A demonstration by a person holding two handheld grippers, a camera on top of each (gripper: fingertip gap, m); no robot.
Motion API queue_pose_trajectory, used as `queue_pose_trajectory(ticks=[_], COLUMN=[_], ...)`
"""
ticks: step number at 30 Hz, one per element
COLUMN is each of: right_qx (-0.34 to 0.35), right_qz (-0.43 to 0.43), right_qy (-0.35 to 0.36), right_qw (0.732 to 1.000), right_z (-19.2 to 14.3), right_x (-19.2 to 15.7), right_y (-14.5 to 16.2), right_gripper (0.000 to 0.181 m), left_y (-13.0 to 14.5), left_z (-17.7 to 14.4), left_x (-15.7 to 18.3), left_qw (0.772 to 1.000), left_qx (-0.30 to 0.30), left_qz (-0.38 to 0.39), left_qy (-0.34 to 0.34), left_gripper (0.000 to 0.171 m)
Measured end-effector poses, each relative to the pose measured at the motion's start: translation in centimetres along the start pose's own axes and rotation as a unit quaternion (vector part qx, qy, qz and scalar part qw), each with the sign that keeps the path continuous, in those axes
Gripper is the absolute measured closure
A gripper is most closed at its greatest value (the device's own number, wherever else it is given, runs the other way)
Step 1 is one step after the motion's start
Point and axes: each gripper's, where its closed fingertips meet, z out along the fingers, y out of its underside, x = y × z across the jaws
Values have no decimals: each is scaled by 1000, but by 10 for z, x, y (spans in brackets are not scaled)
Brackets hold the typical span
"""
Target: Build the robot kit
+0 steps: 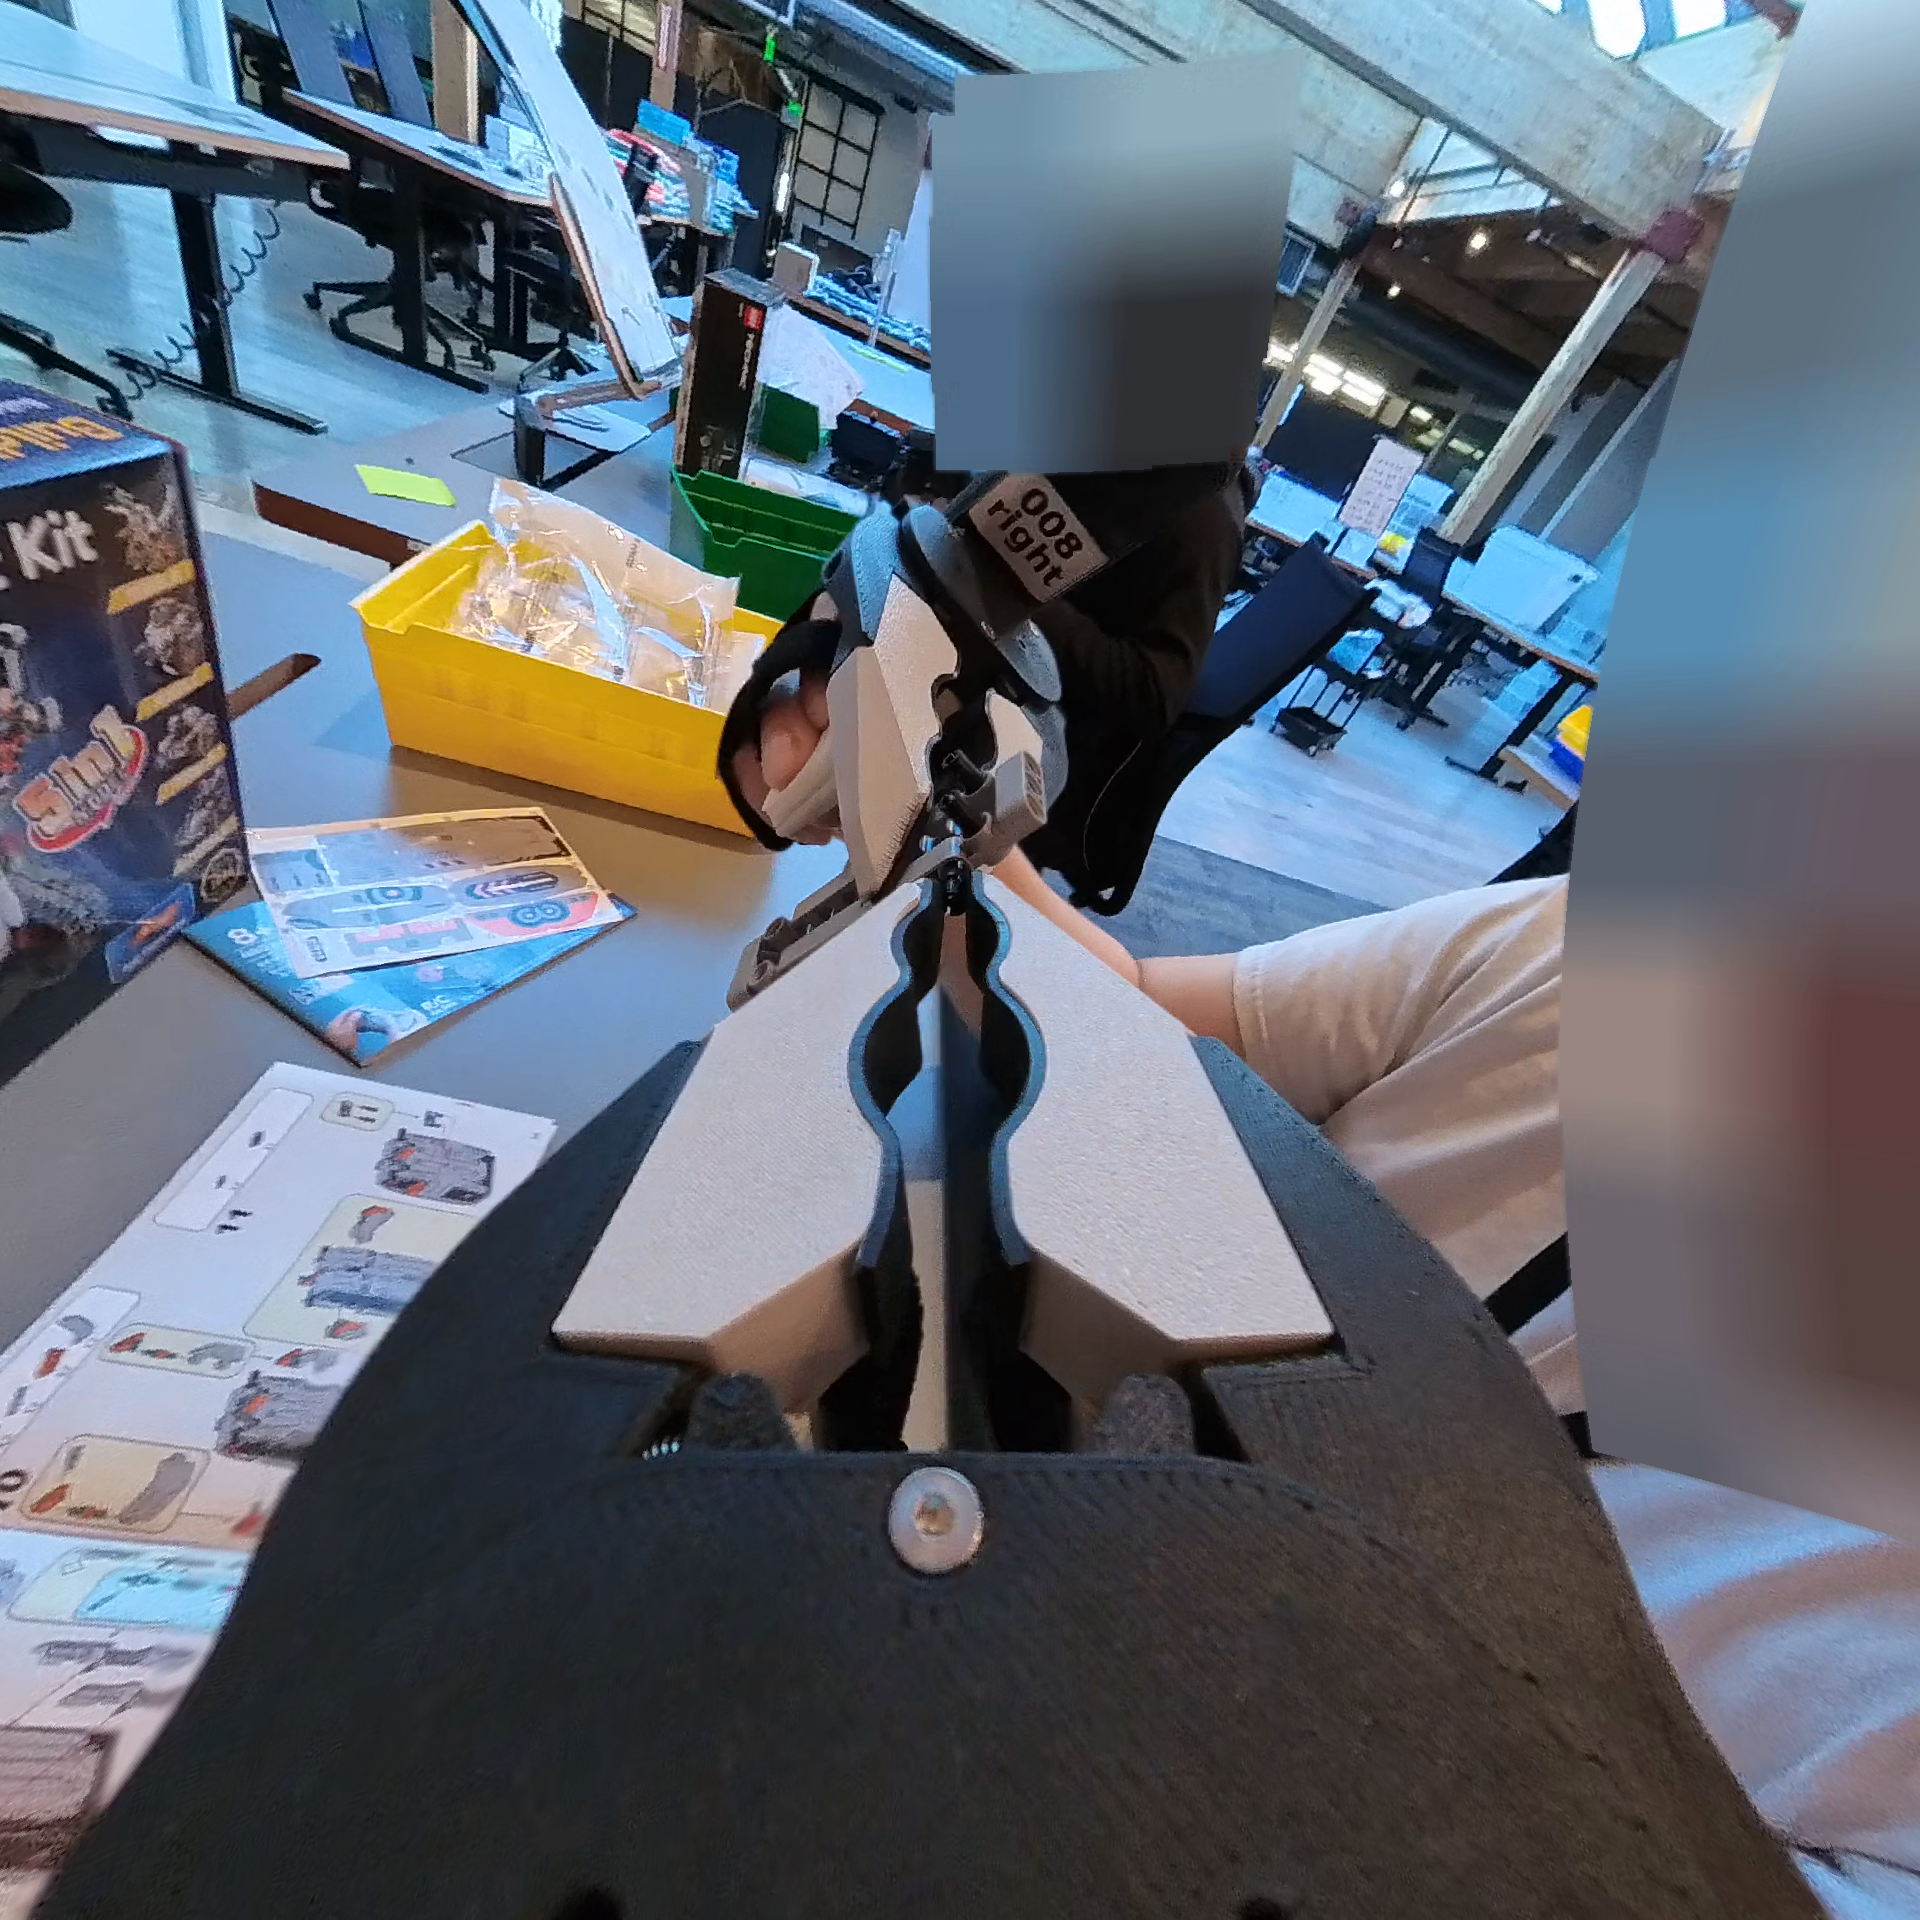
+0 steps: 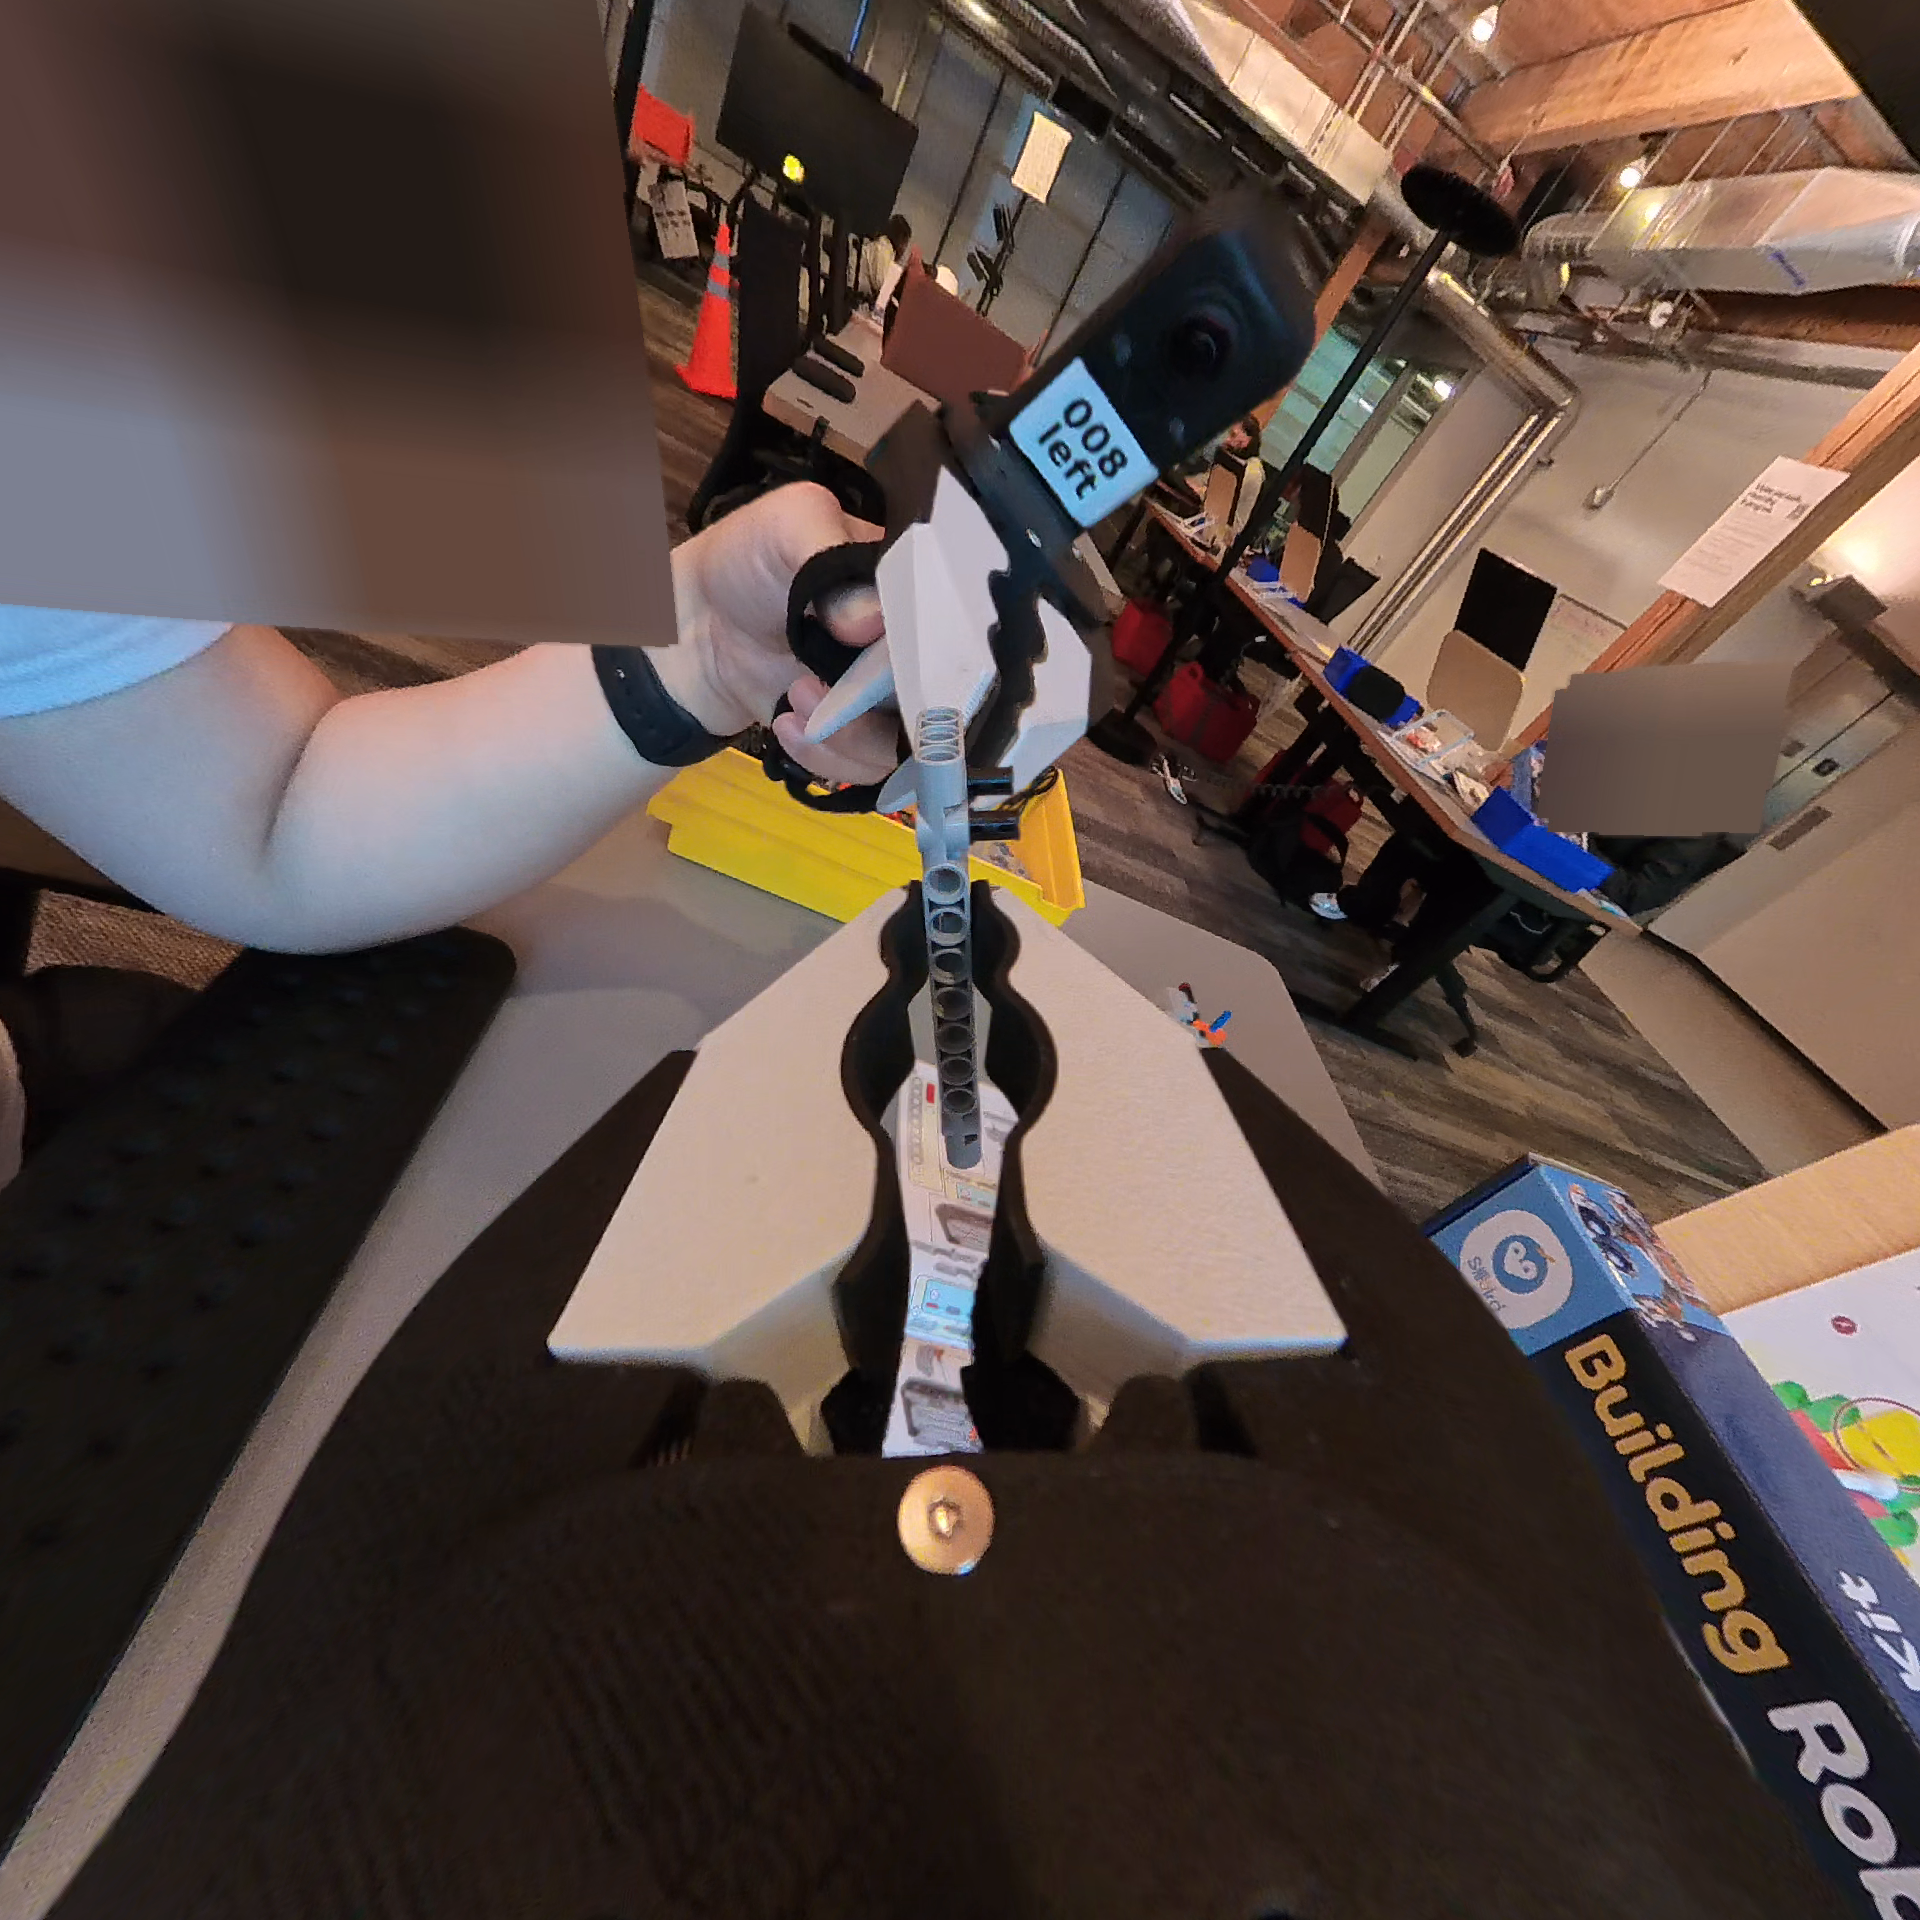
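Note:
My left gripper is shut, pinching a small black pin at its tips. It holds the pin against a grey beam assembly held in the air by my right gripper. In the right wrist view my right gripper is shut on a dark grey perforated beam. A light grey beam is joined to its far end. My left gripper meets that light grey beam from above, with the black pin at its tips. Both are held above the grey table.
A yellow bin with clear plastic bags and a green bin stand behind. A dark kit box is at left and also shows in the right wrist view. Instruction sheets and a sticker sheet lie on the table. A person's forearm shows. The grippers are tip to tip, or close to it.

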Motion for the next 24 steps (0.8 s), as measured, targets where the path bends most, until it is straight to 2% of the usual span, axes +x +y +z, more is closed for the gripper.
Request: queue_pose_trajectory(ticks=[7,17,21,24], right_qx=[26,-1,-10,-51], right_qz=[-10,-58,-47,-53], right_qy=[37,101,74,49], right_qw=[999,993,996,996], right_z=[-1,3,4,5], right_x=[9,19,14,7], right_y=[-8,-5,-1,11], right_gripper=[175,175,175,175], left_y=[-11,-15,-10,2], left_z=[0,-3,-3,-2], left_x=[1,-7,-7,-10], left_qw=[999,998,999,1000], left_qx=[38,61,43,5], left_qz=[-12,-29,-20,-14], left_qy=[17,21,17,5], left_gripper=[170,170,170,170])
